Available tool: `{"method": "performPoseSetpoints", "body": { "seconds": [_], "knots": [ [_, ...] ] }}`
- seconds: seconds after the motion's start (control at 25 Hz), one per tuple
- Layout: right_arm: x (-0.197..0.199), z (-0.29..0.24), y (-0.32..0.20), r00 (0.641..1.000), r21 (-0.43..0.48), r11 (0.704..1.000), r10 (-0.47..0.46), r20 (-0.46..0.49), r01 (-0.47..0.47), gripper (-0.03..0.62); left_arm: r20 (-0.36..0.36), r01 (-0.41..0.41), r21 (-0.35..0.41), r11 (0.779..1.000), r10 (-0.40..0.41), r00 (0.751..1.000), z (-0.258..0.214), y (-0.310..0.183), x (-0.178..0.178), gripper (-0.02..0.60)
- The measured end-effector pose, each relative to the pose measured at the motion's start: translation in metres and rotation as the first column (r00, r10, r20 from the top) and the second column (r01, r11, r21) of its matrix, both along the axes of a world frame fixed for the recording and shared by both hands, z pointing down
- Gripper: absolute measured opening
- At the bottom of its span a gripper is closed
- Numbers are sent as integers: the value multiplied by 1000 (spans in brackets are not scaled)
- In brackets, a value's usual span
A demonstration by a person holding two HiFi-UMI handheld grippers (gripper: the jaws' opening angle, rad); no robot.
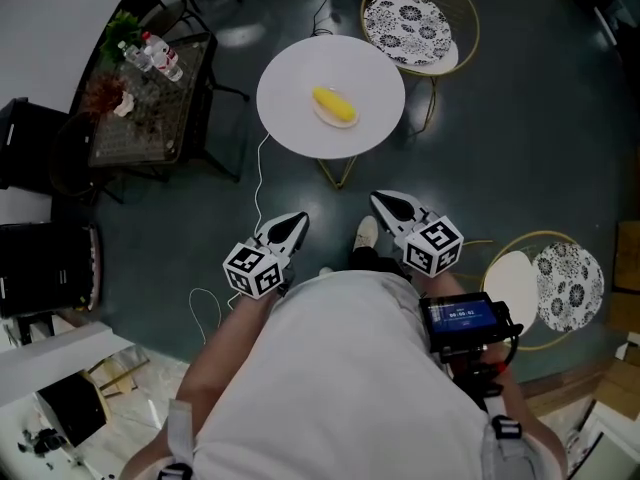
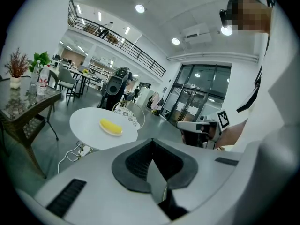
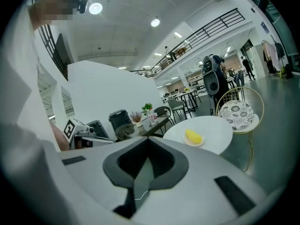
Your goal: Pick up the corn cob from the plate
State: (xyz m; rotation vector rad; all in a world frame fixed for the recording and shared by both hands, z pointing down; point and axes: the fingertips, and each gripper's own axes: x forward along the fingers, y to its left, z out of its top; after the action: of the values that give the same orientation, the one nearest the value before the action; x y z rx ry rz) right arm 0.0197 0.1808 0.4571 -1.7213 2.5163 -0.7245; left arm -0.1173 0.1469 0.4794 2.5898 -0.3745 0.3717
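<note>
A yellow corn cob (image 1: 334, 105) lies on a small white plate (image 1: 321, 118) in the middle of a round white table (image 1: 290, 83). Both grippers hover close to the person's body, well short of the table, pointing toward it. My left gripper (image 1: 297, 220) is shut with nothing in it, and so is my right gripper (image 1: 380, 200). From the left gripper view, the corn cob (image 2: 111, 125) sits ahead and left of the shut gripper (image 2: 152, 143). In the right gripper view the corn cob (image 3: 192, 136) lies ahead and right of the gripper (image 3: 147, 142).
A gold wire chair with a patterned cushion (image 1: 405, 18) stands behind the table, and another (image 1: 565, 283) at the right. A glass side table (image 1: 145, 108) with bottles and plants stands at the left. A white cable (image 1: 258, 183) runs across the dark floor.
</note>
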Motion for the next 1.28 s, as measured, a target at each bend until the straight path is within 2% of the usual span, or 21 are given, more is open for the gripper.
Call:
{"method": "performPoseSetpoints", "body": {
  "seconds": [0.48,0.64,1.28],
  "knots": [
    [5,2,-15,1000,-4,1000,-24,5,24,8,4,24,2,1000,-24,1000,0,-11,4,5],
    [20,7,-44,999,-24,999,-39,10,40,8,6,37,-15,999,-37,999,3,-38,20,6],
    [60,18,-104,994,-46,993,-108,28,109,8,38,86,-44,995,-84,996,11,-86,66,6]
  ]
}}
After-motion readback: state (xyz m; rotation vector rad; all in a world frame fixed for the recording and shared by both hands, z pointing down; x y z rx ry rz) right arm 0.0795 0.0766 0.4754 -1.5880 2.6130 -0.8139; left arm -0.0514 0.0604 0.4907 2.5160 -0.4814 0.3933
